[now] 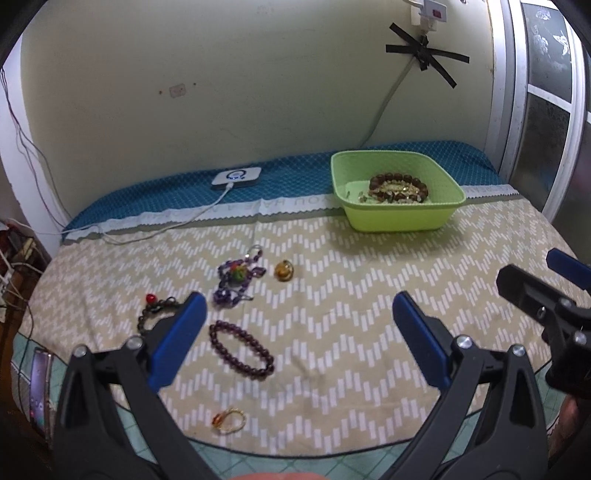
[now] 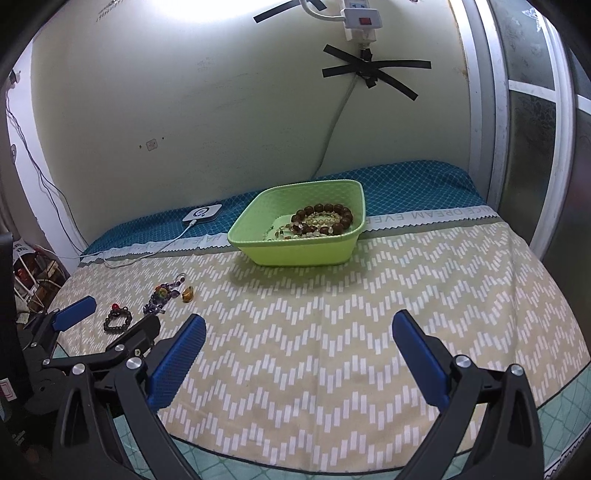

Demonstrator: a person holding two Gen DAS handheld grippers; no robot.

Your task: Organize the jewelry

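Note:
A green basket (image 1: 395,218) (image 2: 295,254) stands at the back of the patterned cloth and holds a brown bead bracelet (image 1: 399,186) (image 2: 325,218) with other pieces. Loose on the cloth lie a dark purple bead bracelet (image 1: 242,349), a purple beaded string (image 1: 238,277) (image 2: 162,293), an amber pendant (image 1: 284,272) (image 2: 187,295), a dark bracelet with a red bead (image 1: 157,308) (image 2: 118,319) and a gold ring (image 1: 229,421). My left gripper (image 1: 297,314) is open and empty above the purple bracelet. My right gripper (image 2: 297,332) is open and empty over bare cloth.
A white charger pad (image 1: 236,177) (image 2: 202,214) with its cable lies on the blue cloth by the wall. A power strip (image 2: 360,18) hangs above. A window frame (image 2: 517,129) stands at the right. Cables and clutter sit beyond the left edge.

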